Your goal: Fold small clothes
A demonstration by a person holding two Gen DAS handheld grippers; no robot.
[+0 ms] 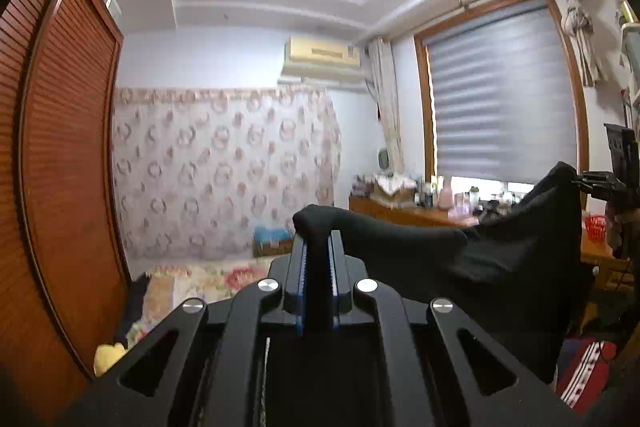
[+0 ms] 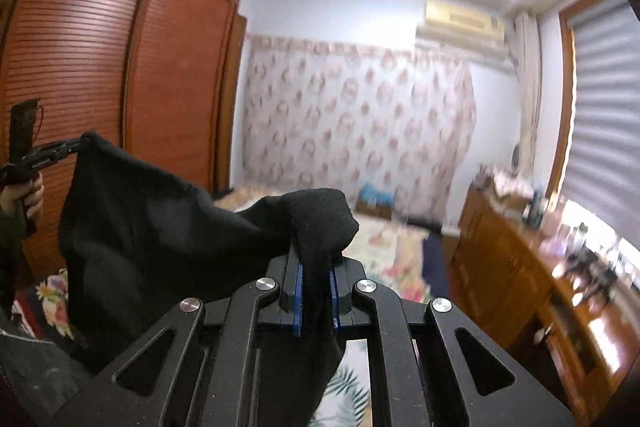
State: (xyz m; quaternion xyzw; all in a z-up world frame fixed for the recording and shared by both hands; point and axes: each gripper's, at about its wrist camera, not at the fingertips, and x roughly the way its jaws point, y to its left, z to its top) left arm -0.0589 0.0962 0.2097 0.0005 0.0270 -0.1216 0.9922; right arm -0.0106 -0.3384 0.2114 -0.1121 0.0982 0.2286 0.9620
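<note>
Red basket sits on the wooden dresser at the right edge; contents not discernible. Black garment hangs in mid-air above the floral bed, stretched between both tools (matte, slack, sagging in the middle). Left gripper pinches one corner, jaws pressed together; right gripper likewise pinches the other.

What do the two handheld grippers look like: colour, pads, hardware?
Both match. Left gripper and right gripper: matte black body, angular linkage arms with triangular cutouts, four round silver pivot caps in a row. The narrow jaws carry blue ribbed pads on their inner faces. No markings visible. From the side, the right gripper shows a black upright block on top; the left has a thin cord there.
</note>
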